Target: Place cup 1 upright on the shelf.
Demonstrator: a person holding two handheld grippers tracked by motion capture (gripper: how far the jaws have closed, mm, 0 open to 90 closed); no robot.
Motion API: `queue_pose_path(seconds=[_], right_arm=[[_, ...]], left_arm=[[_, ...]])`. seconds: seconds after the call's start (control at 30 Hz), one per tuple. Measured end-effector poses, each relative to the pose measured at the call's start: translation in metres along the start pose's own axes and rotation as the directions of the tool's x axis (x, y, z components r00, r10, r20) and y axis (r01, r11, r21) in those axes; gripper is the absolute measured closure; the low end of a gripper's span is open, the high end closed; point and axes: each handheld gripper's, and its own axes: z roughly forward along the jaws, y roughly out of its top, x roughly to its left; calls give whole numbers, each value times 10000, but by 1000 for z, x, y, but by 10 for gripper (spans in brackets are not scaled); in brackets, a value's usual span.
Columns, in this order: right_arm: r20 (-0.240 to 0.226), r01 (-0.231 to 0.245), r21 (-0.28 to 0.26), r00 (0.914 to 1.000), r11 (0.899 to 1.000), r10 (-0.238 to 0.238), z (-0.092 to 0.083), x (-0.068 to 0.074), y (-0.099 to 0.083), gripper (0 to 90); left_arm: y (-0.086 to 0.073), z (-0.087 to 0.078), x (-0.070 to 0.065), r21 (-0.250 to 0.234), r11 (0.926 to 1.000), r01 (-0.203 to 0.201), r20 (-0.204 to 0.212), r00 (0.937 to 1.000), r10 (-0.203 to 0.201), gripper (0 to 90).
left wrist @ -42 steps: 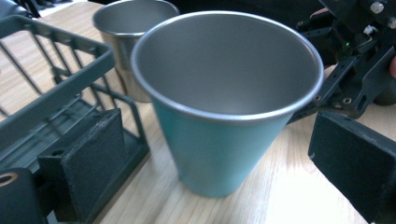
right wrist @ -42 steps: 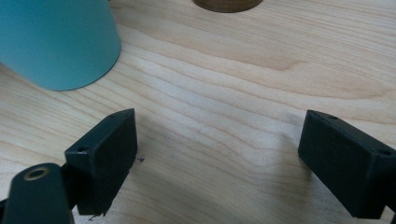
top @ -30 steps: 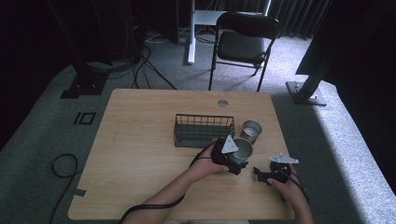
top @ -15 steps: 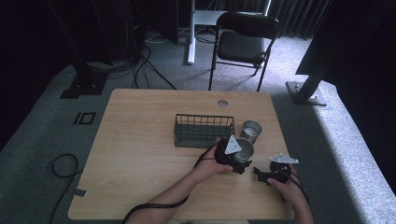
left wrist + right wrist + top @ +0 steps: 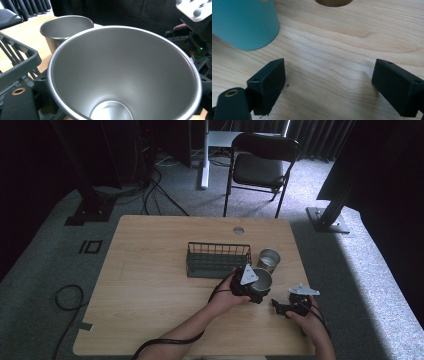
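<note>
My left gripper (image 5: 254,289) pinches a steel cup (image 5: 125,75), tilted, at 5 o'clock of the basket (image 5: 218,260), beside a second cup (image 5: 268,259). My right gripper (image 5: 329,85) rests on the bench (image 5: 150,285), jaws spread.

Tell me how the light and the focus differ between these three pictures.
High view: dim, dark surroundings, a sunlit patch on the grey carpet at right. Left gripper view: the shiny steel cup shows soft sheen, no harsh glare. Right gripper view: bright, sharp pale wooden table, the teal rounded object slightly blurred.
</note>
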Motion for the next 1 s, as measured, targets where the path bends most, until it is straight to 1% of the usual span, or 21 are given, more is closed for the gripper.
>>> queue_pose_path(seconds=[0.03,0.1,0.17,0.23,0.3,0.4,0.43,0.57,0.6,0.67,0.73,0.83,0.93,1.0], right_arm=[[-2,0,0,10000,10000,0,0,0,0,115],[-4,-12,8,10000,10000,12,0,0,0,114],[-4,-9,7,10000,10000,9,0,0,0,114],[-4,-4,5,10000,10000,4,0,0,0,115],[-5,-12,7,10000,10000,12,0,0,0,115],[-7,-17,9,10000,10000,17,0,0,0,114],[-5,-11,5,10000,10000,11,0,0,0,115],[-3,1,1,10000,10000,-1,0,0,0,114],[-2,5,-2,10000,10000,-5,0,0,0,114],[1,-2,-2,10000,10000,2,0,0,0,115],[-5,-17,9,10000,10000,17,0,0,0,115],[-4,-12,6,10000,10000,12,0,0,0,114],[-4,-14,4,10000,10000,14,0,0,0,114],[-3,-11,4,10000,10000,11,0,0,0,115]], left_arm=[[0,0,0,23,10000,-5,65,10000,5,133],[1,-2,-1,-17,9999,166,181,9997,-165,133],[2,-4,-2,-42,9997,241,328,9992,-240,133],[3,-7,-4,4,10000,37,372,9993,-37,134],[4,-9,-4,7,10000,6,390,9992,-6,134],[6,-13,-5,-84,9999,103,436,9990,-99,134],[8,-17,-6,-146,9999,13,425,9991,-6,134],[10,-22,-6,-203,9998,-42,407,9992,51,134],[12,-25,-7,-236,9997,2,518,9987,10,134],[12,-26,-7,-275,9996,76,561,9984,-60,134],[15,-32,-8,-286,9996,-51,576,9983,68,134],[17,-36,-8,-320,9994,-100,625,9980,120,134],[22,-42,-6,-439,9990,-28,552,9985,52,133],[23,-43,-5,-452,9989,-86,526,9986,110,134]])
